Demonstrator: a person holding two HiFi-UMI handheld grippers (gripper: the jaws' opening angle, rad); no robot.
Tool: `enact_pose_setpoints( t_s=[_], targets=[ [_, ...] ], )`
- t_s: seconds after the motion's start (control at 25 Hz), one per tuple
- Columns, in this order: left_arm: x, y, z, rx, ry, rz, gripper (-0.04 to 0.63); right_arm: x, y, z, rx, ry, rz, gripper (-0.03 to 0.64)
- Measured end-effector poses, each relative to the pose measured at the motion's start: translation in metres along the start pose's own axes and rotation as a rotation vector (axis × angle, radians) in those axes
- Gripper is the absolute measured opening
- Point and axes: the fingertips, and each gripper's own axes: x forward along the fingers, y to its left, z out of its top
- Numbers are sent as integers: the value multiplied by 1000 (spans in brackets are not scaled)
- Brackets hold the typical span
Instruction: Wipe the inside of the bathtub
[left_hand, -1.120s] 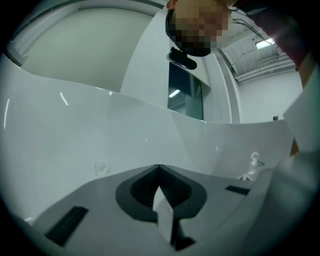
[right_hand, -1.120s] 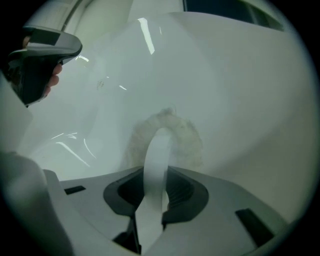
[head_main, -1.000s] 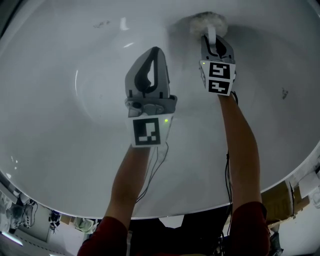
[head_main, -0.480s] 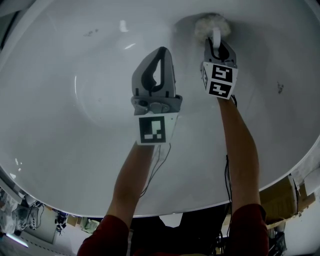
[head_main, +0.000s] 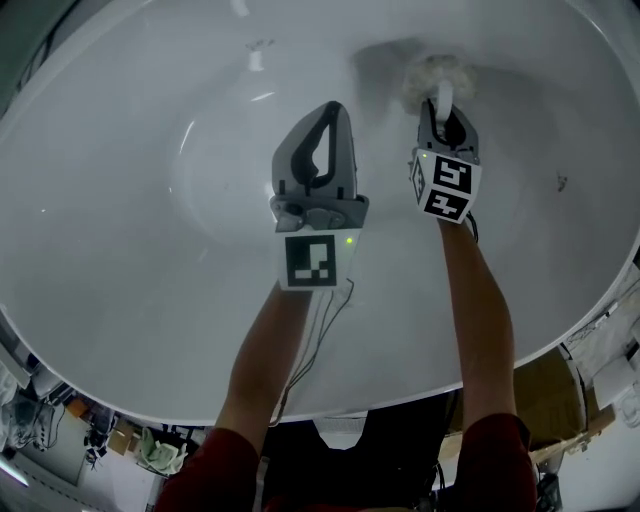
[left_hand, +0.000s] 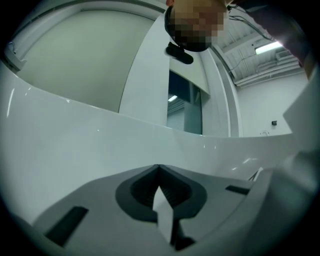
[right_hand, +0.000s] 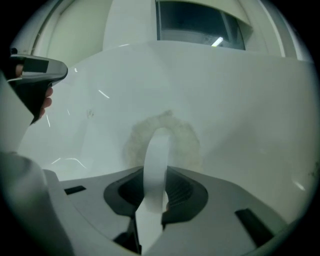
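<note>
The white bathtub fills the head view. My right gripper is shut on the white loop handle of a fluffy off-white scrub pad, which is pressed against the far tub wall. In the right gripper view the handle stands between the jaws and the pad spreads behind it on the tub. My left gripper hangs to the left of it, shut and empty, above the tub floor. In its own view the left gripper shows closed jaws facing the tub wall.
Small dark specks mark the tub wall at the right and another speck at the top. The tub rim runs along the bottom, with a cardboard box and floor clutter beyond it. The left gripper shows in the right gripper view.
The right gripper has slid the pad a little to the right and nearer along the tub wall. The left gripper has drifted the same way, still shut.
</note>
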Motion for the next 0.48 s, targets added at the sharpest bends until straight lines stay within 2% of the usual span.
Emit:
enact_pose_setpoints(
  t_s=[0.16,0.48],
  targets=[
    [-18,8,15,-7,-30,36,15,-20,20,23,-15,-52,31,93],
    [-99,115,80,5,-86,139,15,-72,163,106,-45,-158,139,94]
  ],
)
